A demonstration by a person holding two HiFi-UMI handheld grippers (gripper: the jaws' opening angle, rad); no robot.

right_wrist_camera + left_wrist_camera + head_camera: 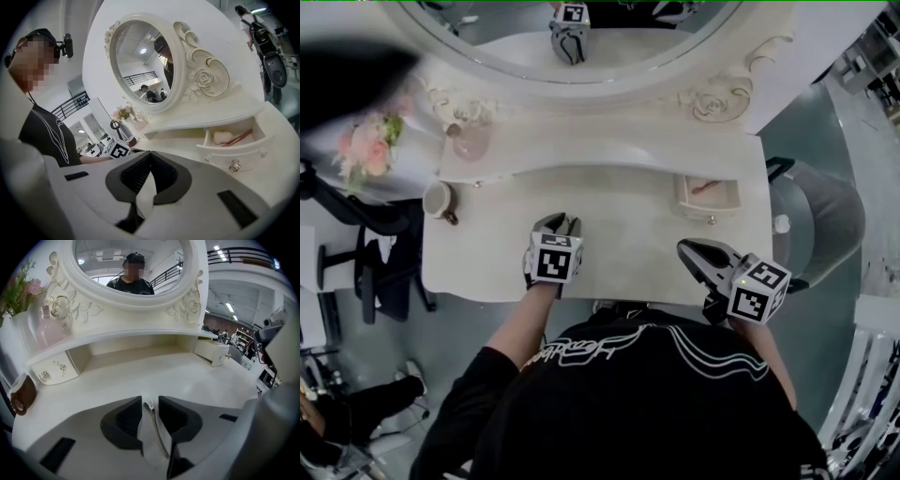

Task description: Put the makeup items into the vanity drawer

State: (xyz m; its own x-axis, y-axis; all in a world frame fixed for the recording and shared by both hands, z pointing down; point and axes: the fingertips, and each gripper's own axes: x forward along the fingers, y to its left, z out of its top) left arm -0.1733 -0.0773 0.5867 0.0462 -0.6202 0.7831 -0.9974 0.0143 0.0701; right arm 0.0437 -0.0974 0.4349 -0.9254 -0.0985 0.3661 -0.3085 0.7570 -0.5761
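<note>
Tabletop (628,216) cream-white. Clip (157,432) between left gripper (150,401) jaws: silver. Jaw pads black, bodies grey, marker cubes black-on-white squares. Drawer (211,154) ahead of right gripper (149,154) jaws: white, holding pink puff (222,137) and red stick (239,137). Mug (21,397) brown.

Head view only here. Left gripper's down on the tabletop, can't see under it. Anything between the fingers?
Observer: Yes, a thin metal clip lies on the tabletop between the fingers of the left gripper; they aren't pressing on it.
Operator: Right gripper holding anything?
Observer: No, the right gripper has its fingers together, empty.
Operator: Drawer? I only see red.
Observer: The open drawer also holds a pale sponge beside the red stick.
</note>
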